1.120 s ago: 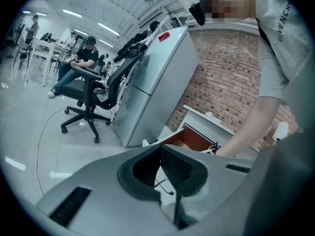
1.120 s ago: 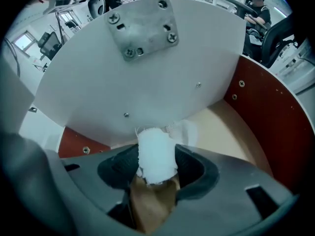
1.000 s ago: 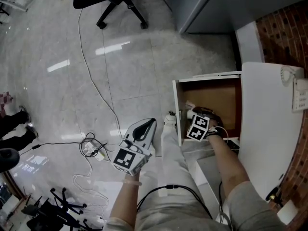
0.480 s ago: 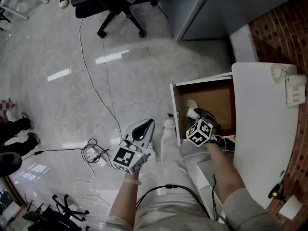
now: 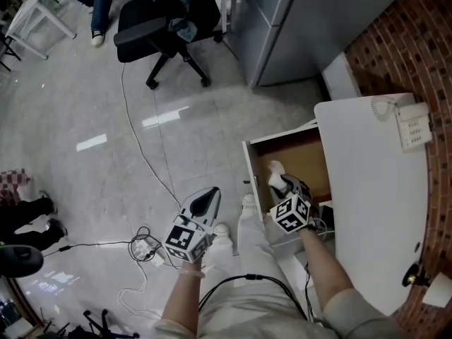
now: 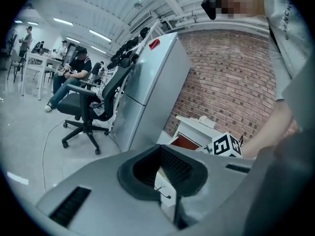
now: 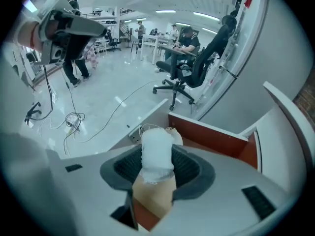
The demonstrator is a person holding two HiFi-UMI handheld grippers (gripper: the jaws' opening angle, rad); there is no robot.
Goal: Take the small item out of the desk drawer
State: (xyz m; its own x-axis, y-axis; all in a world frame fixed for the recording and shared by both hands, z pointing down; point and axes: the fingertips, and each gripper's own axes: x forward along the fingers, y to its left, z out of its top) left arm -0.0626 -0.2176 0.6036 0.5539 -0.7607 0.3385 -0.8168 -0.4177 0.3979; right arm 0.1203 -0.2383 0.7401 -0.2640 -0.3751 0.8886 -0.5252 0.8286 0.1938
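The small item (image 7: 156,151) is a short roll wrapped in white, standing upright between the jaws of my right gripper (image 7: 156,167), which is shut on it. In the head view the right gripper (image 5: 277,180) holds the white item (image 5: 273,167) over the front part of the open desk drawer (image 5: 308,162), whose brown bottom looks bare. The drawer's red-brown wall (image 7: 206,132) lies just behind the item. My left gripper (image 5: 207,195) hangs over the floor left of the drawer front, jaws together and nothing in them; its own view (image 6: 167,175) looks towards the desk.
The white desk top (image 5: 367,203) overhangs the drawer and carries a white box (image 5: 413,126). A grey cabinet (image 5: 296,20) and a black office chair (image 5: 159,30) stand beyond. Cables (image 5: 145,246) lie on the glossy floor. A person's feet (image 5: 28,210) show at the left edge.
The right gripper has risen from deep in the drawer towards its front with the white item held in it. The left gripper has stayed about where it was.
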